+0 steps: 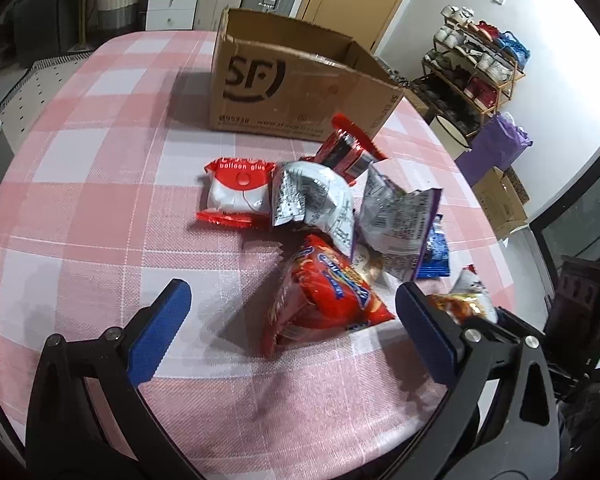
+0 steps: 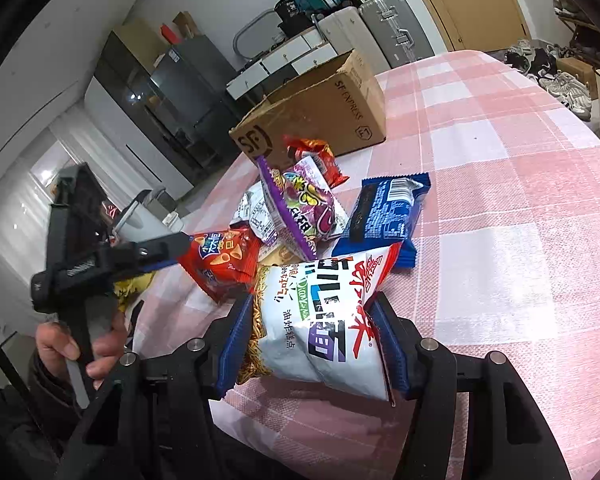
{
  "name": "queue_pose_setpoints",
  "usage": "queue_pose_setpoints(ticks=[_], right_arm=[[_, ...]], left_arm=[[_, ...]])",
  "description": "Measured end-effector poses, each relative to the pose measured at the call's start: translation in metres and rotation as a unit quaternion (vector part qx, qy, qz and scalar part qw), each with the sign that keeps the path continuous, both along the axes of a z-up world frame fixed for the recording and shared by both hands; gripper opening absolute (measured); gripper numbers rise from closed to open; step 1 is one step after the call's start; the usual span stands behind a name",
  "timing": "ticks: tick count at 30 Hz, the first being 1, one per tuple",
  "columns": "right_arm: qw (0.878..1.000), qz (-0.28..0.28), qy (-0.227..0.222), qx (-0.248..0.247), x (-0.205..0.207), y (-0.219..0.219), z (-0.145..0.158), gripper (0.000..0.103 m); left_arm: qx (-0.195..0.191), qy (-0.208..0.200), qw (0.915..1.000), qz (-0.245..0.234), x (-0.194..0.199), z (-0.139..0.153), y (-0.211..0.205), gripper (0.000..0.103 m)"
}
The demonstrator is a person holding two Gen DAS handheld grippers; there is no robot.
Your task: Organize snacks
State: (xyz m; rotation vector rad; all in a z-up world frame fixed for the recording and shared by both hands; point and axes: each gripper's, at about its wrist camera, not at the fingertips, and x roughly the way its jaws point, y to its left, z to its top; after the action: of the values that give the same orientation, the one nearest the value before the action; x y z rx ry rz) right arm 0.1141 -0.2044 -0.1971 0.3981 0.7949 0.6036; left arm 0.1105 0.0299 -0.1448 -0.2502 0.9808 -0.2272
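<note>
Several crinkly foil snack packets lie heaped on the pink-and-white checked desk [image 1: 100, 184], just in front of an open brown cardboard box [image 1: 296, 80] marked SF. The heap sits close to the box, so each packet probably needs only a short carry to go in.

The right tool [image 2: 312, 344] pinches a white noodle-snack bag with red and black lettering [image 2: 320, 320] across its middle, both blue pads [image 2: 236, 340] pressed into its sides. The bag seems raised off the cloth, its far end pointing at the heap. Gripping it at the waist likely keeps the puffy bag from sliding out. This tool points shallowly down toward the box.

The left tool [image 1: 292, 328] is spread wide and empty, its blue pads either side of a red triangular chip bag [image 1: 324, 300] without touching it. It tilts steeply down over the near edge of the heap, apparently lining up a grab. In the right wrist view, a hand [image 2: 80, 344] grips the left tool's handle.

Further in the heap lie a silver crumpled bag [image 1: 316, 200], a red-and-white packet printed "balloon glue" [image 1: 236, 192] and a blue wrapper [image 2: 384, 212].
</note>
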Motion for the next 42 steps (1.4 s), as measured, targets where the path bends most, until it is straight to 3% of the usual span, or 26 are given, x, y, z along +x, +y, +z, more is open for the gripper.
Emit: queue_pose_setpoints(ticks=[6,11,13,15,17,19,24,42], right_arm=[[1.0,-0.003,0.0,0.007,0.003,-0.004,-0.004,0.059],[1.0,-0.003,0.003,0.008,0.003,-0.005,-0.007,0.059],[1.0,-0.002,0.004,0.008,0.004,-0.004,-0.008,0.059],[1.0,-0.003,0.004,0.009,0.004,-0.005,-0.008,0.059],[1.0,-0.004,0.005,0.009,0.004,-0.005,-0.008,0.059],[1.0,-0.003,0.004,0.007,0.004,-0.003,-0.007,0.059],[1.0,-0.001,0.0,0.002,0.003,0.0,-0.003,0.059],[0.999,0.003,-0.042,-0.014,-0.007,0.01,0.026,0.059]], left_arm=[[0.012,0.008,0.9999,0.001,0.008,-0.015,-0.005,0.1],[-0.011,-0.002,0.9999,-0.005,0.009,-0.017,-0.003,0.096],[-0.024,0.001,0.9995,-0.019,0.009,-0.019,-0.003,0.083],[-0.038,0.001,0.9985,-0.04,0.008,-0.02,-0.004,0.061],[-0.026,-0.007,0.9986,-0.046,0.005,-0.02,-0.007,0.044],[-0.028,-0.014,0.9981,-0.054,0.004,-0.021,-0.006,0.038],[-0.021,-0.024,0.9972,-0.068,-0.004,-0.016,-0.007,0.033],[-0.002,-0.061,0.9958,-0.067,-0.026,0.008,0.001,0.033]])
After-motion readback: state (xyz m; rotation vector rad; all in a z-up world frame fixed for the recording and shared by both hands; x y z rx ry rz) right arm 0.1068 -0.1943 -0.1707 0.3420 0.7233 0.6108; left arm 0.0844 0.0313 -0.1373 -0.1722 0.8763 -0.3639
